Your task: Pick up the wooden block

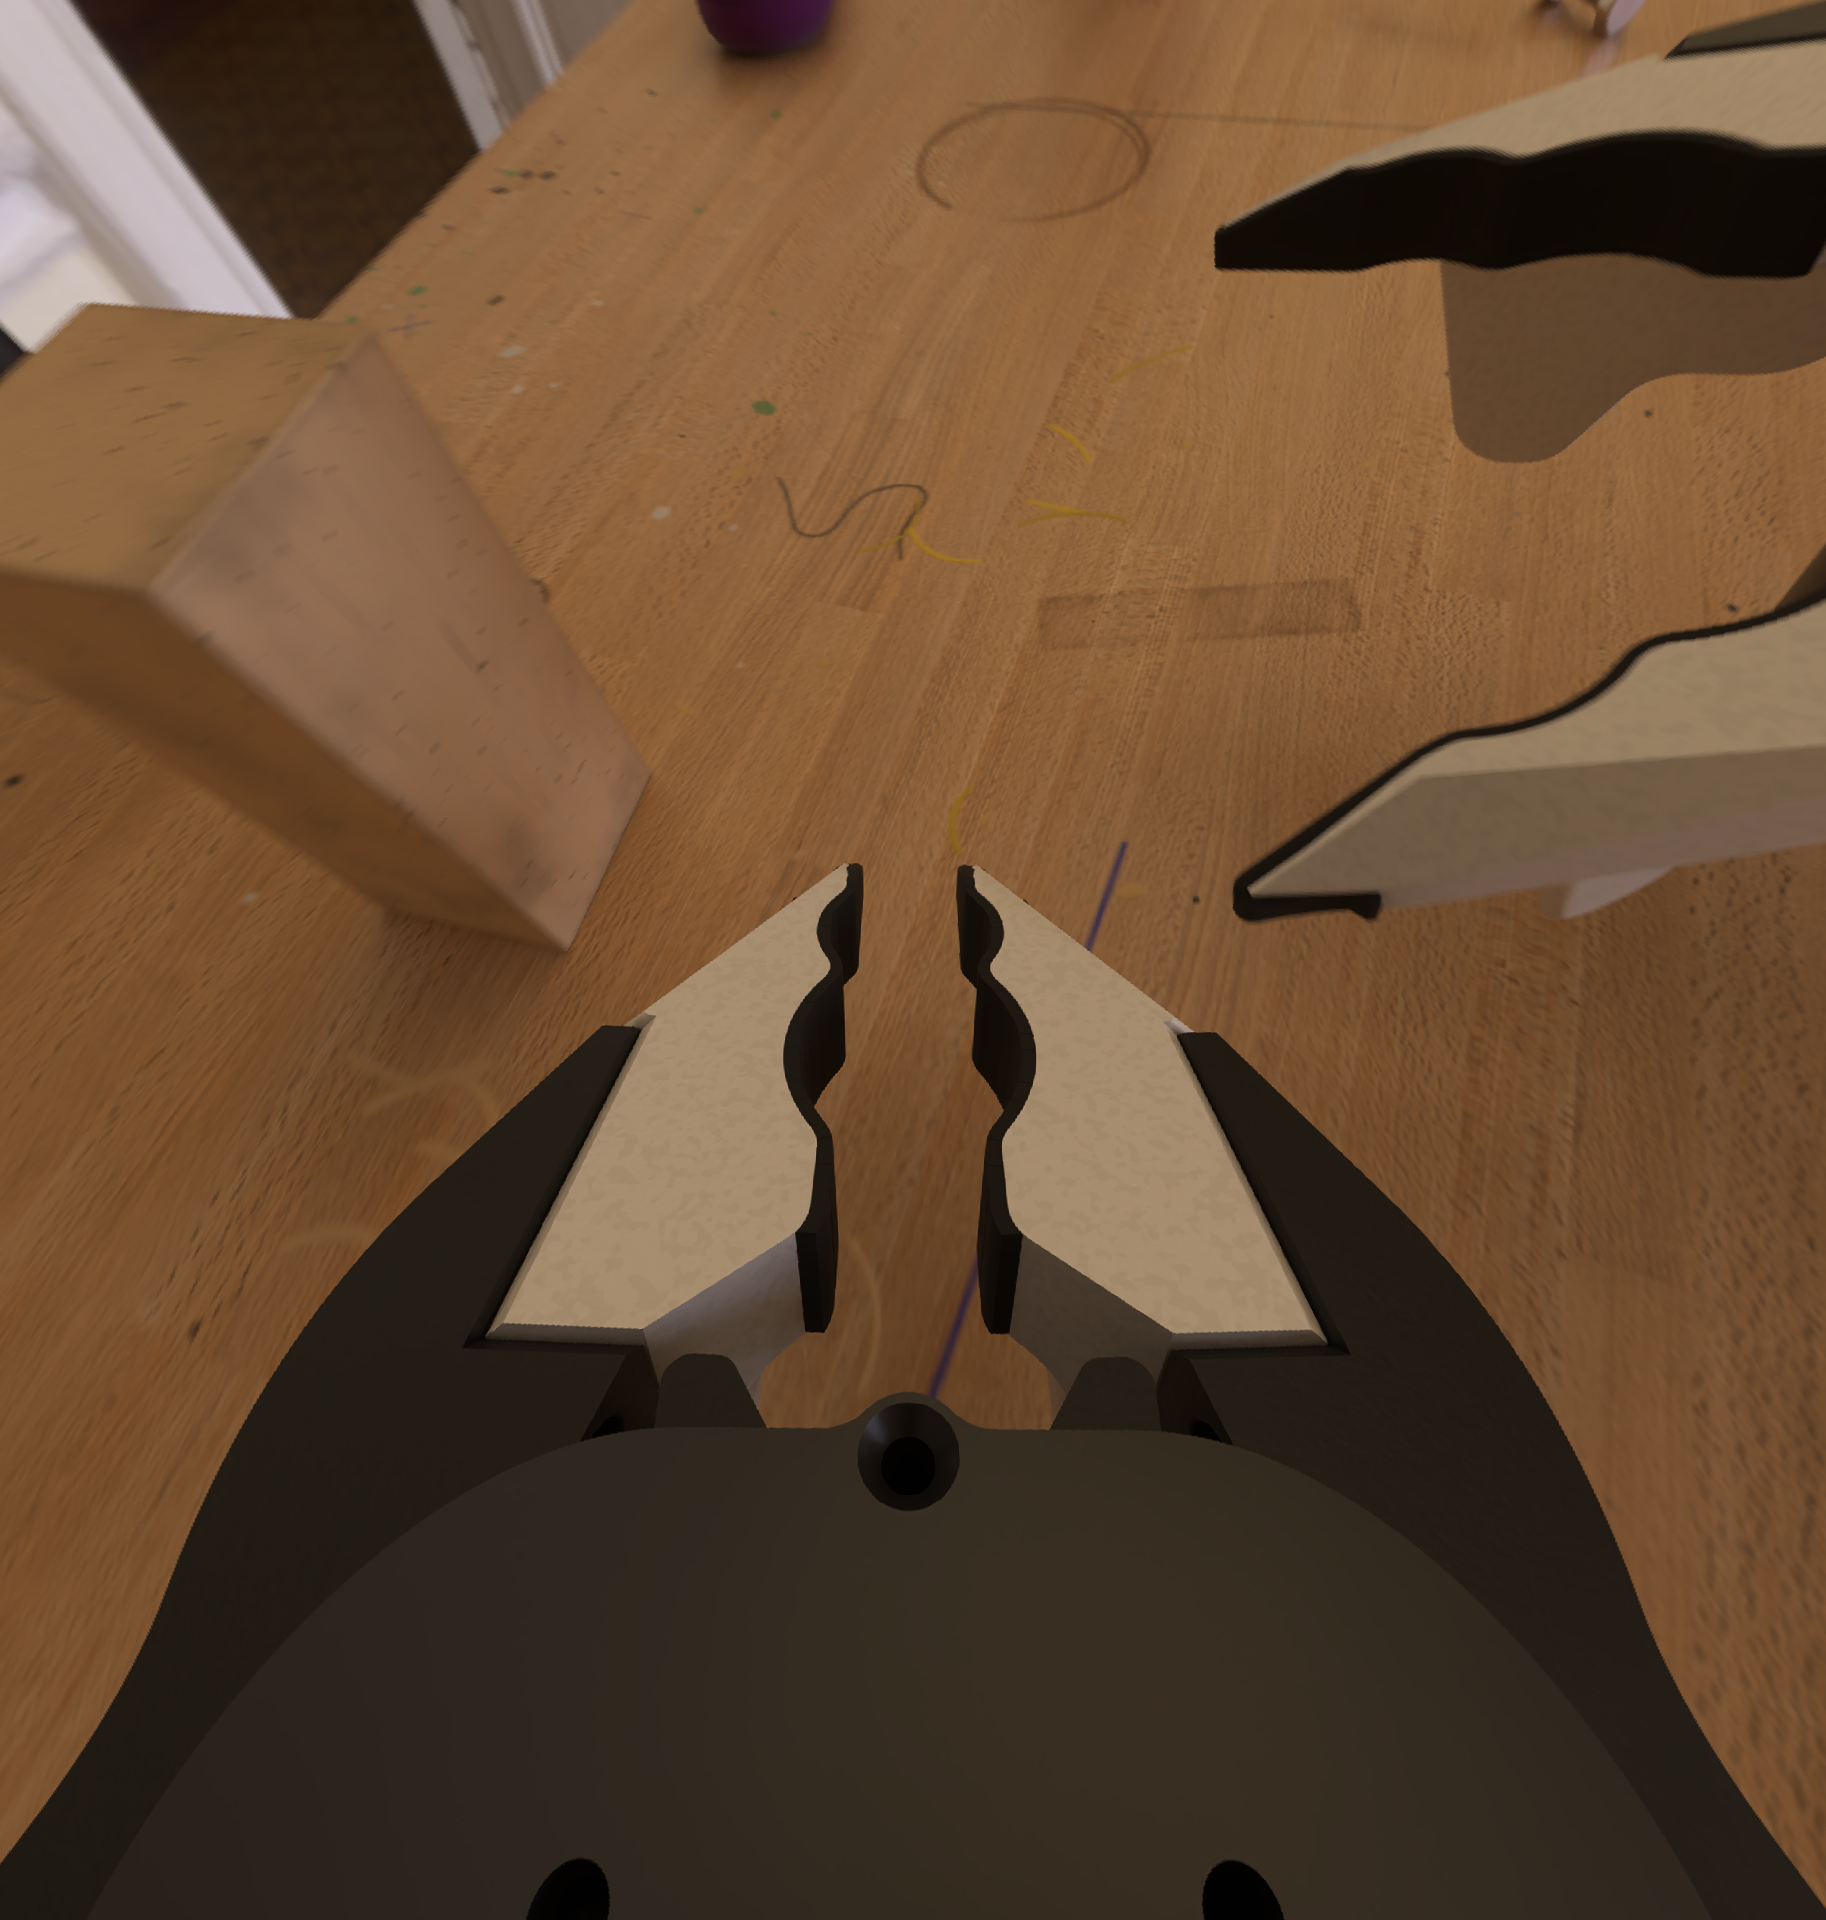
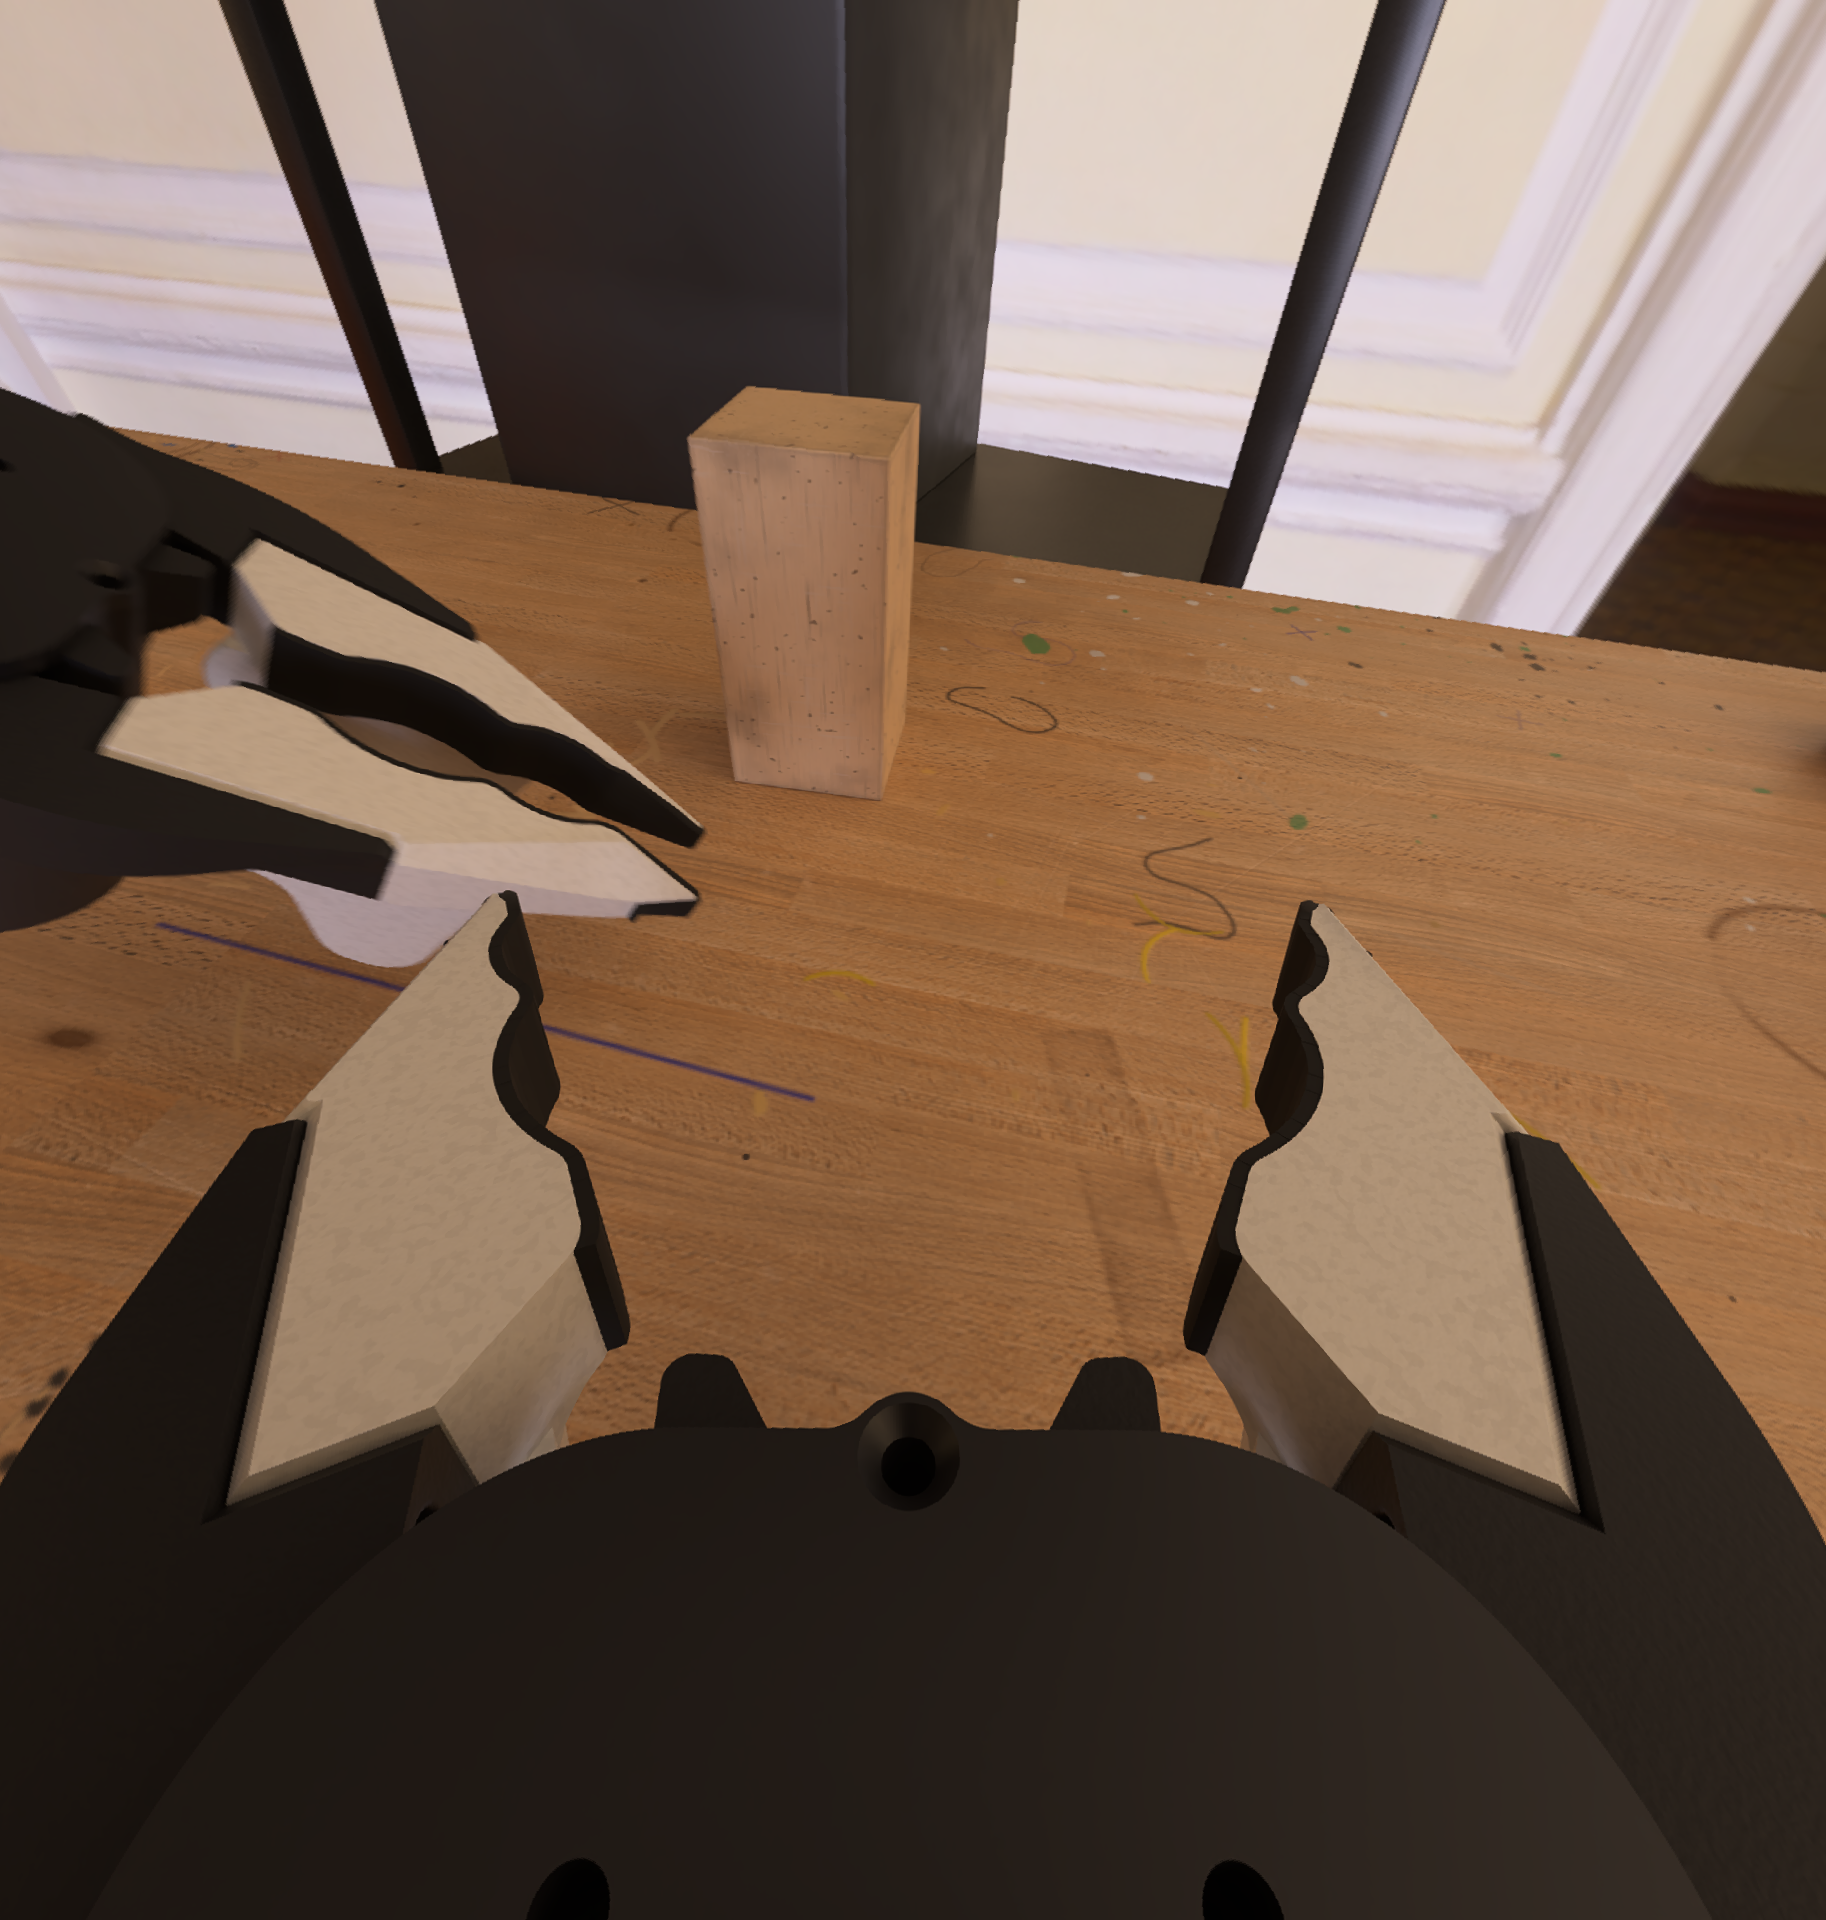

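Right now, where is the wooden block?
The wooden block stands upright on the table, centred ahead of the open right tool in its wrist view, untouched; the left wrist view shows it at the left.

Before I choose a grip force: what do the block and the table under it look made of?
The wooden block looks like pale, unvarnished wood: matte faces, faint grain, small dark specks, sharp edges. The table looks like jointed hardwood strips with a smooth, low-sheen finish, marked with pen scribbles and paint flecks. Whether the block is solid cannot be told. The right gripper faces it open.
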`<state>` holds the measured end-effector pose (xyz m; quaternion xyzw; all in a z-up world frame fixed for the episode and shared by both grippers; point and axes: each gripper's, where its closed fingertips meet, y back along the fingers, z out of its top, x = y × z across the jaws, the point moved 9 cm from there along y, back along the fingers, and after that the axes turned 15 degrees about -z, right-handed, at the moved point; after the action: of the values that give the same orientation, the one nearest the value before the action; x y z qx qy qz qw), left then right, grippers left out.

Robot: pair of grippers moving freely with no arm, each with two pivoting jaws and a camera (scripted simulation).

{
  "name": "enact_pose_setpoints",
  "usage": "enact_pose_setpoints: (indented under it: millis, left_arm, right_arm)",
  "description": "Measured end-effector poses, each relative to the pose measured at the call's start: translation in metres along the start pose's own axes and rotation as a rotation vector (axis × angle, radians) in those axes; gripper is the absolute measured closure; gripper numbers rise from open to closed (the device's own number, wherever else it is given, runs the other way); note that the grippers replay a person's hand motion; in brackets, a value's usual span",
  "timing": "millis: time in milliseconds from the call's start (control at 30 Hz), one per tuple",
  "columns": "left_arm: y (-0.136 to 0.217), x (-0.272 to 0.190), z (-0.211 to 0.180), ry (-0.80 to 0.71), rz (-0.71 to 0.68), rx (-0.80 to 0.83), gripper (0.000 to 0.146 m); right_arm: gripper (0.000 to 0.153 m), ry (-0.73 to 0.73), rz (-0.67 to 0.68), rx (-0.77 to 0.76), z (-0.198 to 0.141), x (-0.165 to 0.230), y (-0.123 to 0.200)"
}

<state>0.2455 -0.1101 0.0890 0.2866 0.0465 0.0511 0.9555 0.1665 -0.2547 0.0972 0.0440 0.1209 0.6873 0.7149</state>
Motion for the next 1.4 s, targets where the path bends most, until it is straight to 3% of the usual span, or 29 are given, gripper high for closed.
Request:
enact_pose_setpoints:
  millis: [233, 333, 500, 633, 1400]
  left_arm:
    - [0.058, -0.025, -0.024, 0.059, 0.178, -0.156, 0.116]
    - [0.077, -0.039, -0.038, 0.085, 0.291, -0.205, 0.093]
    - [0.097, -0.057, -0.058, 0.032, 0.524, -0.210, 0.042]
    - [0.105, -0.057, -0.061, 0.024, 0.609, -0.187, 0.022]
    - [0.101, -0.051, -0.072, 0.068, 0.570, -0.160, 0.024]
  right_arm:
    - [0.014, 0.005, 0.011, -0.011, 0.007, 0.017, 0.011]
    - [0.014, -0.015, 0.031, -0.028, 0.011, 0.027, 0.017]
    - [0.013, -0.007, 0.008, -0.041, 0.012, 0.041, 0.020]
    - [0.013, -0.027, 0.013, -0.041, 0.016, 0.051, 0.018]
    - [0.014, -0.026, -0.022, -0.042, 0.029, 0.060, -0.001]
